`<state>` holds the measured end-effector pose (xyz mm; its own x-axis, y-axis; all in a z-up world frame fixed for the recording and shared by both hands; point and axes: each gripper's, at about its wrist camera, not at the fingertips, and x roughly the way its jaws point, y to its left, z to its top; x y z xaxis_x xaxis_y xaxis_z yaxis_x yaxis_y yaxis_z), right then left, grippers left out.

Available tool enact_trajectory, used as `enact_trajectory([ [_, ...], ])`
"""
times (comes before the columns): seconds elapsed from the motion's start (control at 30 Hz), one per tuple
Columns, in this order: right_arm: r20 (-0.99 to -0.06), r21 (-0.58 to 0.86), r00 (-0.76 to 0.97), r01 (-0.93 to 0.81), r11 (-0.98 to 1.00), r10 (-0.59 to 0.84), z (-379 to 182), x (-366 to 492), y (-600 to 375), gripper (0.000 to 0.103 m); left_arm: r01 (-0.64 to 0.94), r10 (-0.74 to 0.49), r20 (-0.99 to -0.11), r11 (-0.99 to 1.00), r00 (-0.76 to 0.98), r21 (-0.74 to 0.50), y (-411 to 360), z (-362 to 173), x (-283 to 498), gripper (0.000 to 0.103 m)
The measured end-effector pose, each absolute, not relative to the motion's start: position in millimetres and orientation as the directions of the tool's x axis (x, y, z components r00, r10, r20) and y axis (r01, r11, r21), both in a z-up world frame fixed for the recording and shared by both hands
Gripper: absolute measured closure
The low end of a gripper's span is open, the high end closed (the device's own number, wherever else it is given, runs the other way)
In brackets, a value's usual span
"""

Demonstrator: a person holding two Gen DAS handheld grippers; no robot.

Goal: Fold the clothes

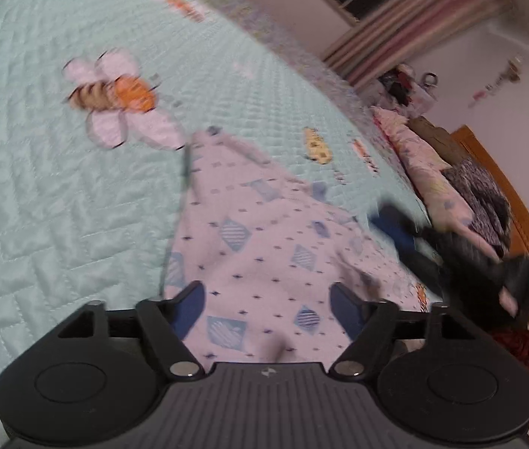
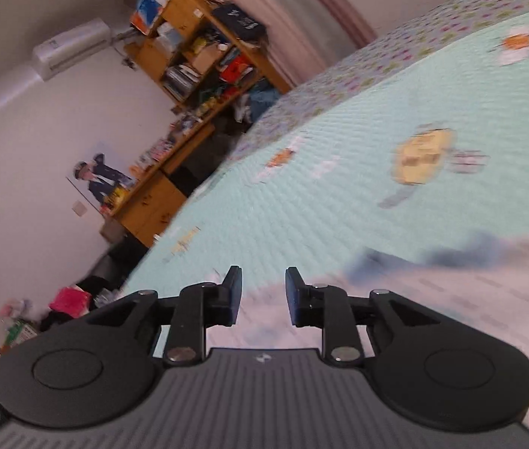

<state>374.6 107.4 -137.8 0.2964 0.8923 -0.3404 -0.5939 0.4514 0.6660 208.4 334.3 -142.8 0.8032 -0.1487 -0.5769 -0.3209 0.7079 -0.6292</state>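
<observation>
A pale garment point(image 1: 257, 232) printed with small blue diamonds lies spread on the mint quilted bedspread point(image 1: 58, 187), one corner pointing away from me. My left gripper point(image 1: 266, 301) hovers low over its near part, jaws wide apart, the cloth lying under and between the blue pads point(image 1: 189, 308) without being pinched. My right gripper point(image 1: 391, 224) shows as a blurred dark shape at the garment's right edge. In the right wrist view, the right gripper point(image 2: 263, 284) is open a narrow way with nothing between its fingers, and the garment point(image 2: 451, 299) is blurred below and to the right.
Folded bedding and dark clothes point(image 1: 451, 187) are piled along the wooden headboard point(image 1: 526, 232). Beyond the bed's edge point(image 2: 301, 89) stand a wooden shelf unit point(image 2: 204, 48) and a desk point(image 2: 159, 194), both cluttered. Bee and flower prints point(image 1: 114, 97) mark the bedspread.
</observation>
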Motion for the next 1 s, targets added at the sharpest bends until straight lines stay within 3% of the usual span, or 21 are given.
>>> enact_trajectory([
  [0.13, -0.473, 0.632, 0.355, -0.502, 0.591, 0.806, -167, 379, 35, 0.054, -0.282, -0.132, -0.617, 0.803, 0.776, -0.525, 305, -134, 221, 0.016],
  [0.2, -0.53, 0.631, 0.403, -0.401, 0.664, 0.746, -188, 392, 10, 0.098, -0.324, -0.104, -0.676, 0.818, 0.729, -0.475, 300, -143, 229, 0.018],
  [0.23, -0.526, 0.657, 0.44, -0.333, 0.676, 0.728, -192, 396, -4, 0.103, -0.346, -0.091, -0.699, 0.819, 0.71, -0.458, 299, -148, 230, 0.019],
  [0.3, -0.493, 0.671, 0.507, -0.297, 0.68, 0.707, -181, 389, -19, 0.09, -0.35, -0.084, -0.695, 0.816, 0.714, -0.459, 298, -145, 224, 0.018],
  [0.33, -0.476, 0.655, 0.525, -0.324, 0.683, 0.705, -172, 382, -21, 0.074, -0.36, -0.081, -0.701, 0.813, 0.708, -0.457, 297, -142, 223, 0.018],
  [0.37, -0.451, 0.655, 0.523, -0.357, 0.666, 0.724, -165, 374, -24, 0.067, -0.364, -0.078, -0.703, 0.812, 0.707, -0.456, 295, -139, 223, 0.018],
  [0.5, -0.395, 0.651, 0.437, -0.487, 0.582, 0.808, -154, 348, -21, 0.064, -0.325, -0.11, -0.685, 0.818, 0.72, -0.474, 278, -125, 229, 0.015],
  [0.6, -0.476, 0.638, 0.306, -0.525, 0.563, 0.825, -172, 330, -17, 0.061, -0.241, -0.161, -0.695, 0.864, 0.701, -0.443, 254, -130, 244, 0.004],
  [0.63, -0.529, 0.617, 0.264, -0.533, 0.579, 0.807, -181, 323, -15, 0.062, -0.243, -0.155, -0.734, 0.881, 0.662, -0.405, 249, -140, 251, 0.008],
  [0.67, -0.559, 0.588, 0.255, -0.548, 0.595, 0.789, -191, 313, -18, 0.072, -0.254, -0.129, -0.749, 0.892, 0.65, -0.374, 245, -143, 250, 0.01],
  [0.77, -0.543, 0.609, 0.263, -0.53, 0.59, 0.797, -194, 297, -40, 0.078, -0.249, -0.119, -0.771, 0.906, 0.626, -0.342, 236, -141, 241, 0.008],
  [0.9, -0.494, 0.641, 0.269, -0.53, 0.555, 0.827, -177, 308, -38, 0.071, -0.219, -0.182, -0.722, 0.879, 0.667, -0.424, 237, -117, 241, 0.01],
  [1.0, -0.424, 0.671, 0.251, -0.559, 0.488, 0.87, -156, 323, -11, 0.07, -0.208, -0.17, -0.678, 0.875, 0.715, -0.438, 236, -104, 264, 0.005],
])
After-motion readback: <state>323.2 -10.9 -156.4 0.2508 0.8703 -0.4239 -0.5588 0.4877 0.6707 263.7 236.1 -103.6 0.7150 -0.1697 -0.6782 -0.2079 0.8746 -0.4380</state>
